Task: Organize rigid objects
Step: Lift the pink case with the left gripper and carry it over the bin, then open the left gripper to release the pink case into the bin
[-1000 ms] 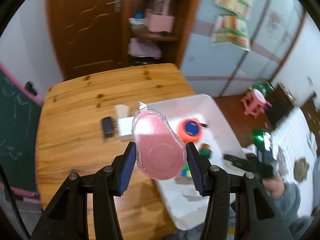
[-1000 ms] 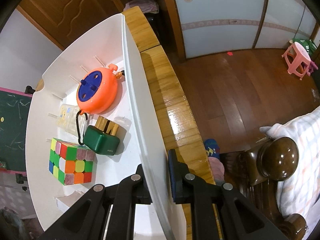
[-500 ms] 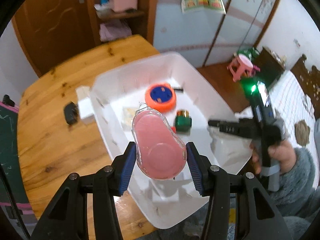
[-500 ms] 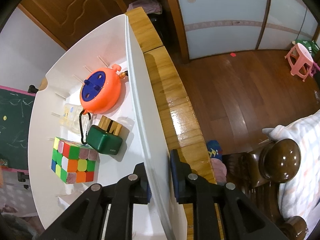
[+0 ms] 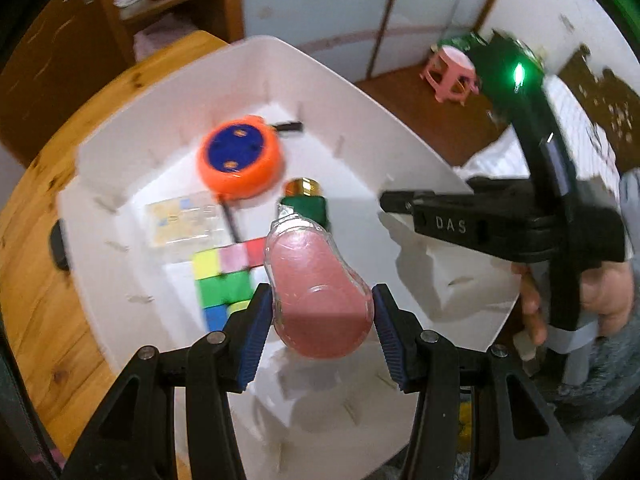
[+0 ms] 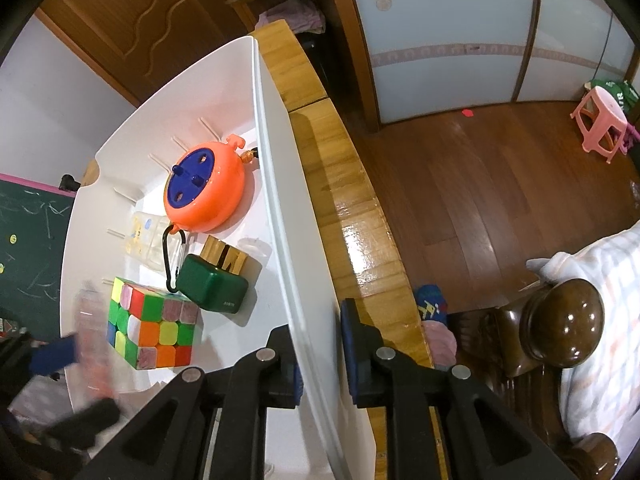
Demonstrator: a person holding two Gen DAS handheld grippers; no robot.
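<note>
My left gripper (image 5: 320,320) is shut on a clear bottle of pink liquid (image 5: 316,288) and holds it above the inside of the white bin (image 5: 120,80). In the bin lie an orange and blue cord reel (image 5: 240,160), a green box with gold top (image 5: 306,204), a colour cube (image 5: 224,280) and a clear packet (image 5: 184,224). My right gripper (image 6: 320,344) is shut on the bin's right wall (image 6: 280,184). It shows in the left wrist view (image 5: 404,204) at the rim. The bottle appears blurred in the right wrist view (image 6: 90,340).
The bin sits on a wooden table (image 5: 36,300), near its right edge (image 6: 340,184). A black object (image 5: 58,244) lies on the table left of the bin. A pink stool (image 6: 600,120) and a dark wooden chair (image 6: 560,328) stand on the floor to the right.
My left gripper has carried the pink bottle from over the table to above the bin and closer to it. My right gripper has stayed clamped on the bin wall.
</note>
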